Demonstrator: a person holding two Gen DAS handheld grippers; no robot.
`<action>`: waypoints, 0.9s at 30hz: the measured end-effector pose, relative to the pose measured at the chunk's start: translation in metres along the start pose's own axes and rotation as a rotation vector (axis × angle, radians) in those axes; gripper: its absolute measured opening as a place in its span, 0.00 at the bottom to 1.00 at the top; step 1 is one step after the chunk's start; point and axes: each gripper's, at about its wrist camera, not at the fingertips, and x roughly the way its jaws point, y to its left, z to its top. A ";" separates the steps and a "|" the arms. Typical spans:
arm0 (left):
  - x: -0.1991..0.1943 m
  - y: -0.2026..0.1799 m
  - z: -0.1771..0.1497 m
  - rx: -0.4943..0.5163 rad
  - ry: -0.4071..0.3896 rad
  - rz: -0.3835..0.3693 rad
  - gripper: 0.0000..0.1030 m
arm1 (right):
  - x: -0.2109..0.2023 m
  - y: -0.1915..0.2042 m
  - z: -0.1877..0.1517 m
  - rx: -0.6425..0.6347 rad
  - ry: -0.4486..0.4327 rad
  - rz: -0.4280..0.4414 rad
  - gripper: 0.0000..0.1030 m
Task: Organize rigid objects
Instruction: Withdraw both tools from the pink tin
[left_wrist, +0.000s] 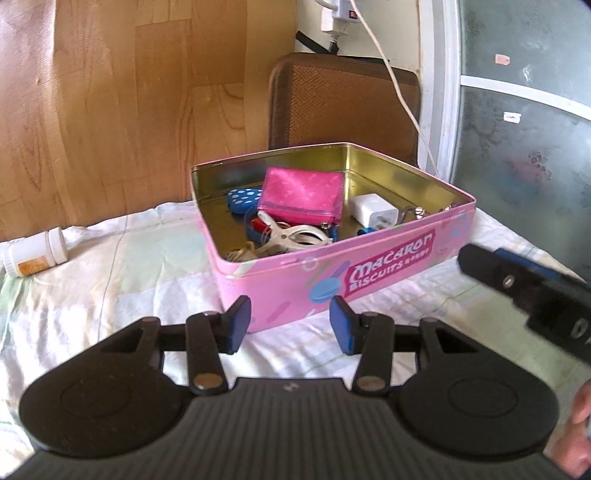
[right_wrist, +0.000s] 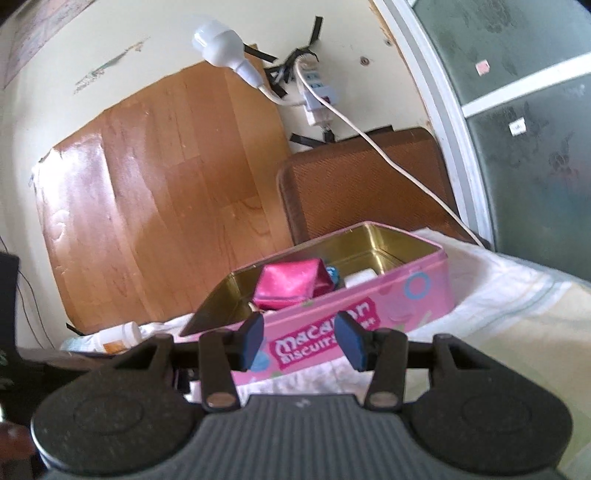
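- Left gripper (left_wrist: 288, 321): blue pads spread wide, nothing between them, hovering low over the pale cloth (left_wrist: 110, 295).
- Right gripper (right_wrist: 301, 341): likewise spread wide and empty; in the left wrist view seen entering from the right edge, just right of the left gripper and nearer than the tin's right end.
- Straight ahead of both, just past the fingertips: pink biscuit tin (left_wrist: 369, 273), lid off, resting on the cloth, printed long side facing the grippers.
- From the left gripper, the tin's near corner framed in the gap between the pads, apart from them; from the right gripper, the printed label framed in the gap.
- Inside the tin, near edge: white clip (left_wrist: 299, 234) over a tangle of small blue and red bits too jumbled to tell apart.
- Behind that, mid-tin: pink pouch (left_wrist: 303, 195), leaning tilted; blue dotted item (left_wrist: 243, 199) just left of it; white charger plug (left_wrist: 373, 212) to its right.
- Far left of the left gripper, well apart from the tin: white pill bottle (left_wrist: 35, 254) lying on its side on the cloth.
- Beyond the tin: brown woven chair back (left_wrist: 343, 99), white cable (left_wrist: 399, 92) hanging across it.
- Farthest: wood-grain panel (left_wrist: 129, 110) on the wall.
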 end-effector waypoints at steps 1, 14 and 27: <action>0.000 0.002 -0.001 0.001 -0.002 0.002 0.48 | -0.002 0.002 0.002 -0.004 -0.008 0.005 0.43; -0.015 0.033 -0.007 0.005 -0.056 0.054 0.54 | 0.003 0.032 0.007 -0.044 0.004 0.015 0.43; -0.012 0.097 -0.020 -0.066 -0.049 0.137 0.60 | 0.021 0.076 -0.003 -0.139 0.067 0.068 0.44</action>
